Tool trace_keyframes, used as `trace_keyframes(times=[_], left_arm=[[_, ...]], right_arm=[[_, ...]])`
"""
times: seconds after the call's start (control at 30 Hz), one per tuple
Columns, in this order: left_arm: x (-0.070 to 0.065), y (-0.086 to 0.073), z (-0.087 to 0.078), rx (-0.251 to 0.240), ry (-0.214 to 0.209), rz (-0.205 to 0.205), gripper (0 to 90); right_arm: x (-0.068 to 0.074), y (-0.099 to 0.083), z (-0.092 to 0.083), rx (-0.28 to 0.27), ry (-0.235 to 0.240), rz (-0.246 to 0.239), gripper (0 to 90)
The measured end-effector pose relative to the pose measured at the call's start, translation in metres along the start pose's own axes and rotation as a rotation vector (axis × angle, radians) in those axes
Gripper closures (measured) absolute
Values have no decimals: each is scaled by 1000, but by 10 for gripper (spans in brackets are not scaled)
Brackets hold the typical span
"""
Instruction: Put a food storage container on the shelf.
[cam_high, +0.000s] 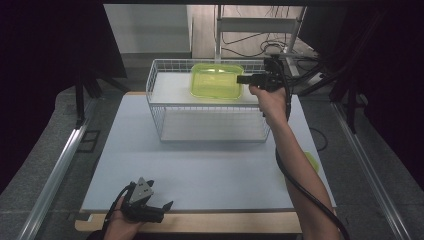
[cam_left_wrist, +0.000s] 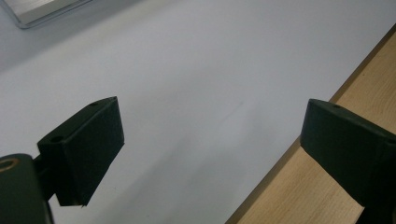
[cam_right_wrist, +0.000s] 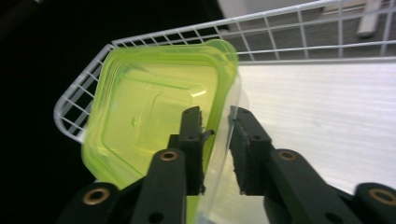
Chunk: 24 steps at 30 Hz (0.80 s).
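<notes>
Right gripper view: right tongs (cam_right_wrist: 215, 122) astride tub (cam_right_wrist: 154, 121) wall on rack (cam_right_wrist: 299, 37), pads slack | step: release | next: withdraw | left tongs (cam_left_wrist: 210, 144) open over desk (cam_left_wrist: 196, 70)

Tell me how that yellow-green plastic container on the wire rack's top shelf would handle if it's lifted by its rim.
The container looks thin-walled and empty, so probably light. Its translucent rim, between the right tongs, may flex under a pinch. The glossy plastic could slip, and a one-edge hold would likely let it tilt above the rack.
</notes>
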<state>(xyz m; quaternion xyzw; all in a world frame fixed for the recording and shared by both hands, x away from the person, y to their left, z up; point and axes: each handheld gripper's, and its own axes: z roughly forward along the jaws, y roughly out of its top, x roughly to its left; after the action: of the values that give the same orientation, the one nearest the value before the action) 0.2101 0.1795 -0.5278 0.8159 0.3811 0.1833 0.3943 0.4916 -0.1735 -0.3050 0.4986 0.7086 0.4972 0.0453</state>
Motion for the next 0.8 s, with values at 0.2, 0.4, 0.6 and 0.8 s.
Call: trace_keyframes(times=[0.2, 0.4, 0.6, 0.8], left_arm=[[0, 0, 0, 3, -1, 2, 62], [0, 0, 1, 6, -4, 3, 62], [-1, 0, 1, 9, -7, 5, 62], [0, 0, 1, 8, -8, 3, 62]], right_arm=[[0, 3, 6, 8, -59, -43, 686], [-1, 5, 12, 10, -82, -63, 666], [-1, 5, 19, 3, -121, -105, 571], [2, 6, 17, -6, -139, -140, 517]])
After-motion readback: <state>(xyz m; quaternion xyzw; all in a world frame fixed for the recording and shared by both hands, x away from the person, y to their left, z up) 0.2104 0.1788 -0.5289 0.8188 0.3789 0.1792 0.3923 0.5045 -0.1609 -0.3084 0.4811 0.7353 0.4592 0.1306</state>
